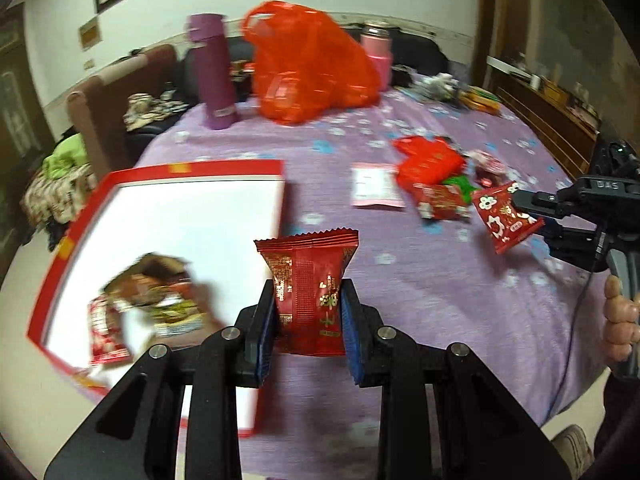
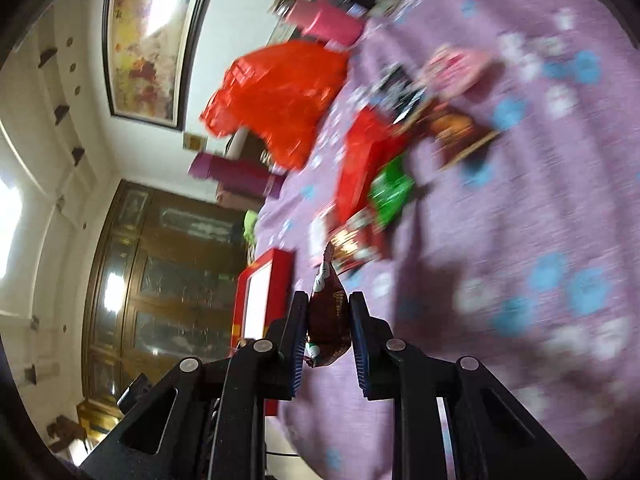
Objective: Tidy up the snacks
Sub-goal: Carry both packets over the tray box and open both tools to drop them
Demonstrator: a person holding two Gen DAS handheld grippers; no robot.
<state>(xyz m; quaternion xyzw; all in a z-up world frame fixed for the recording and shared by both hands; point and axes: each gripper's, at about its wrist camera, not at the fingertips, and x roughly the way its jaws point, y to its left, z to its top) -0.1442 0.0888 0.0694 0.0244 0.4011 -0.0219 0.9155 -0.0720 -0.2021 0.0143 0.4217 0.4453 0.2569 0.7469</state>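
Note:
My left gripper [image 1: 308, 300] is shut on a dark red snack packet [image 1: 310, 280], held upright above the purple cloth beside a red-rimmed white box [image 1: 192, 216]. A few snack packets [image 1: 160, 308] lie blurred inside that box. My right gripper [image 2: 329, 320] is shut on a red packet with white flowers [image 2: 328, 312], seen edge-on in its own view. In the left wrist view that flowered packet [image 1: 506, 216] hangs at the right, clamped in the right gripper [image 1: 528, 206], with a hand [image 1: 620, 320] on the handle. A pile of loose snacks [image 1: 436, 176] lies between them, farther back.
An orange-red plastic bag [image 1: 312, 64], a purple flask [image 1: 214, 72] and a pink flask [image 1: 378, 52] stand at the table's far side. A pink-and-white packet [image 1: 374, 186] lies flat near the pile. A brown chair [image 1: 116, 92] stands at the left.

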